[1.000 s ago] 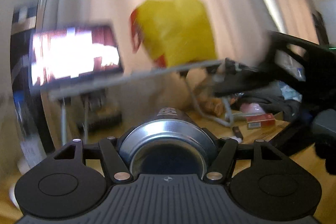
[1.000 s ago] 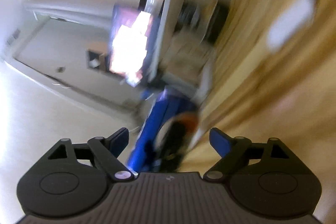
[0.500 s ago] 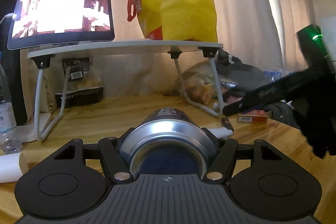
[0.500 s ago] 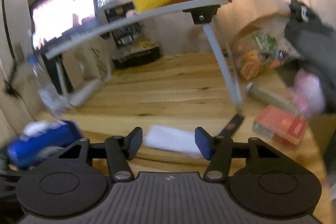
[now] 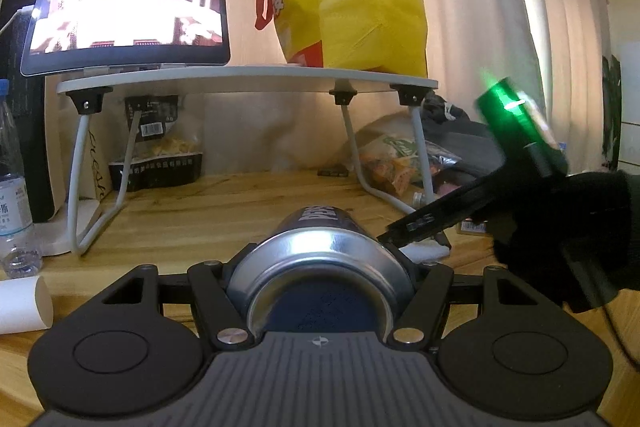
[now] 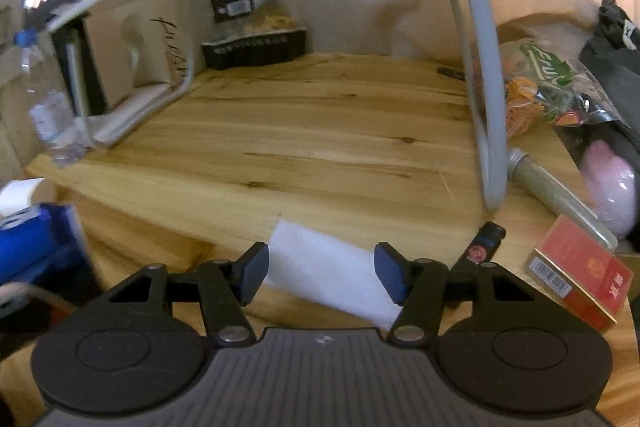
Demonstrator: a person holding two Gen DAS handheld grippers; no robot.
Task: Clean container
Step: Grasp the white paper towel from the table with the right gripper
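Observation:
A blue drink can (image 5: 320, 247) lies end-on between the fingers of my left gripper (image 5: 322, 267), which is shut on it just above the wooden table (image 5: 208, 211); its silver base faces the camera. The same can (image 6: 32, 243) shows at the left edge of the right wrist view. A folded white tissue (image 6: 332, 279) lies flat on the table. My right gripper (image 6: 322, 265) hovers tilted down over the tissue; its jaws are opening, with the tissue between the blue pads (image 6: 254, 265) and no pad pressing it. A black-gloved hand (image 5: 568, 235) holds that gripper.
A white riser shelf (image 5: 240, 73) carries a lit tablet (image 5: 128, 13) and a yellow bag (image 5: 352, 3); its leg (image 6: 486, 107) stands just behind the tissue. A black lighter (image 6: 484, 245), red pack (image 6: 580, 283), glass tube (image 6: 556, 191), snack bags (image 6: 536, 87), water bottle (image 5: 12, 179) and paper roll (image 5: 24, 303) lie around.
My right gripper has swung round from a sideways, blurred view to point down over the white tissue, its jaws narrower than a second ago. The left gripper has kept the can and steadied.

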